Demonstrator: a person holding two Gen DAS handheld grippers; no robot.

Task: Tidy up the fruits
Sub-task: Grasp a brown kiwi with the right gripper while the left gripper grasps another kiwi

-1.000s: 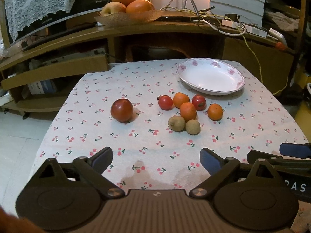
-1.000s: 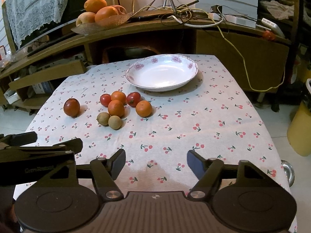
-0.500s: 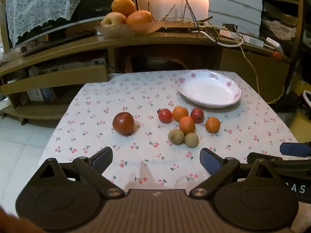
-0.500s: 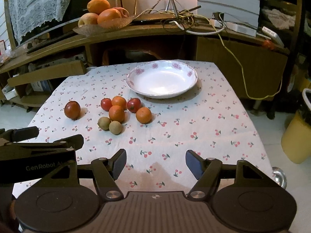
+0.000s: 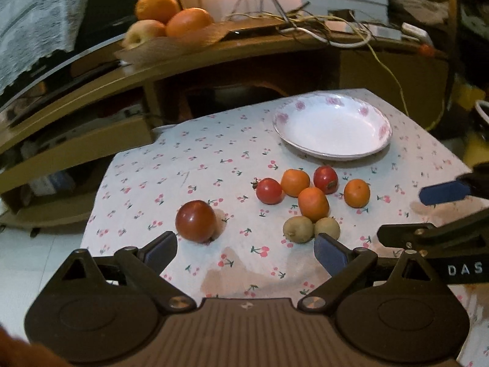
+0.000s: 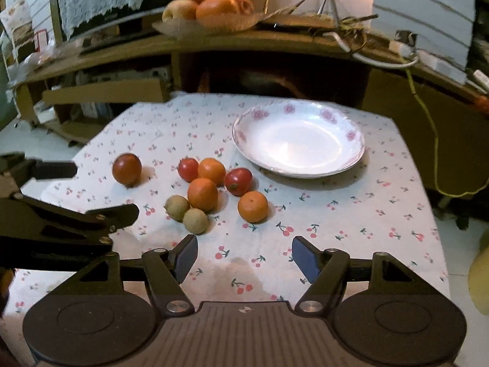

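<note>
**A:** Both are empty right now. The left hand-held gripper (image 5: pixel 246 247) has its jaws spread with nothing between them, hovering over the near edge of the counter (image 5: pixel 146 183). The right hand-held gripper (image 6: pixel 243 257) is spread the same way, grasping nothing. The fruit all sits loose on the cherry-print cloth: a big dark red one (image 5: pixel 196 220) alone just ahead of the left jaw, then a cluster near the middle — two small red ones (image 6: pixel 188 169), three oranges (image 6: pixel 253 206), two brownish kiwi-looking ones (image 6: pixel 176 207). The floral plate (image 6: pixel 351 136) is behind the cluster and holds nothing.

**B:** So how would you start?

**A:** My guess is the fruit goes on the plate. I'd take the lone red one with the left and the outlying orange with the right — both have free sides. Straddle the widest part and close gently, since round fruit rolls.

**B:** Anything you can't see?

**A:** Whether the clustered ones actually touch is hard to call. Each view cuts off most of the other gripper, the counter's near edge hides behind the gripper bodies, and the shelf behind is blurry.
</note>
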